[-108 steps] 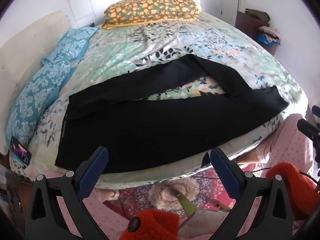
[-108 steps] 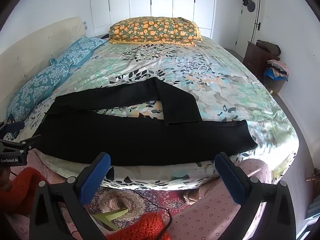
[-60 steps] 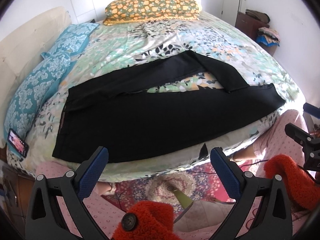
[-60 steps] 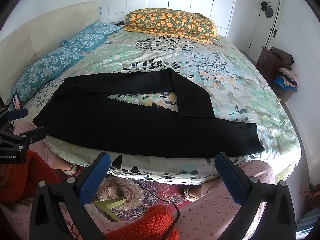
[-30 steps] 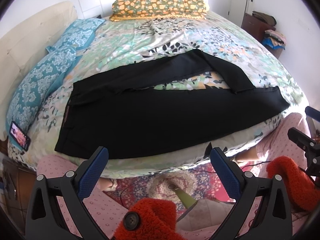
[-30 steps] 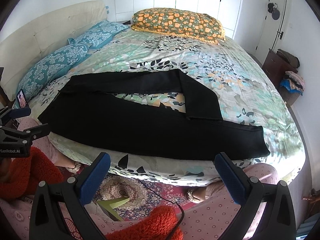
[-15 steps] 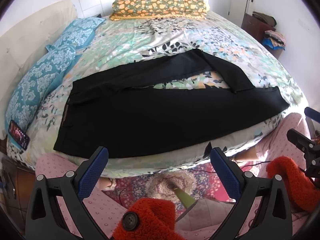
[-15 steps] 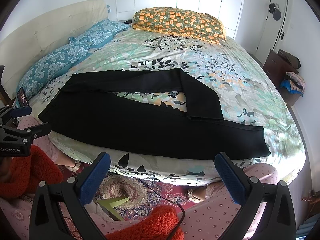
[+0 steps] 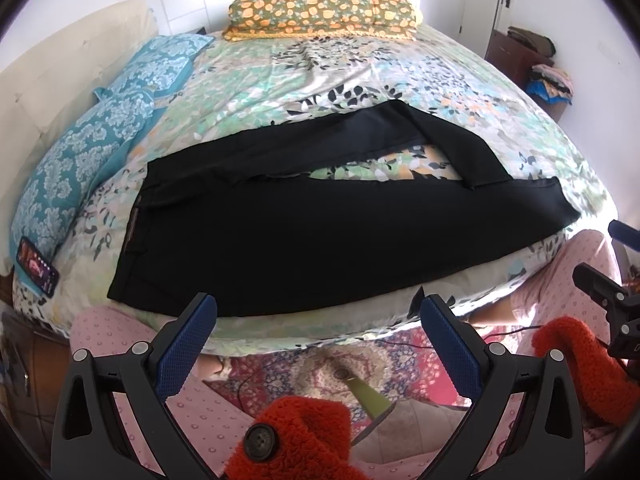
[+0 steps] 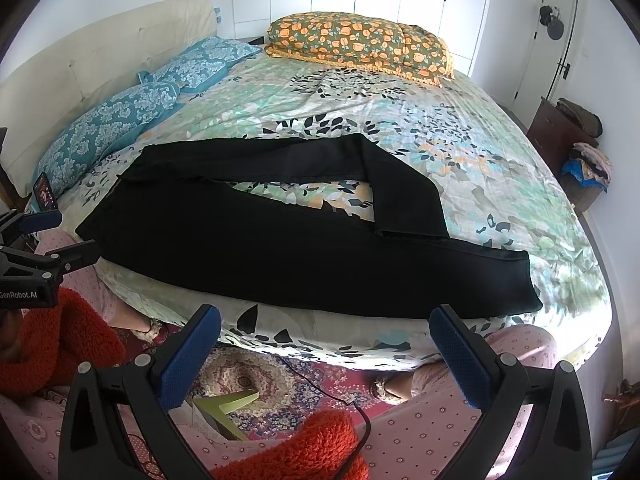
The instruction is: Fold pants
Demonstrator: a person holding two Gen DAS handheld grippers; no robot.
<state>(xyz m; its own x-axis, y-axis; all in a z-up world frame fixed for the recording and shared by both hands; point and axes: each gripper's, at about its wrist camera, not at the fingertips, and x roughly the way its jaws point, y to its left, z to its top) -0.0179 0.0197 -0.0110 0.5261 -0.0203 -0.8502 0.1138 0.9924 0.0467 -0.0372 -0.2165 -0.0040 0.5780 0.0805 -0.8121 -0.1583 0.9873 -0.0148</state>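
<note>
**Black pants along the bed's near edge**

The black pants lay along the bed's near edge, the far leg doubled back. Floral cover beyond lay bare. Left tool and right tool hung spread wide, holding nothing (short of the mattress). The phone sat half cut off.

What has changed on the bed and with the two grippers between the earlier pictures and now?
Very little. Only the cameras drifted a bit, so the view shifted; nothing was taken hold of or let go. The black pants lie as before on the bed, one leg bent back over itself. The left gripper and right gripper stay open and empty, short of the bed's edge. The phone has not moved.
</note>
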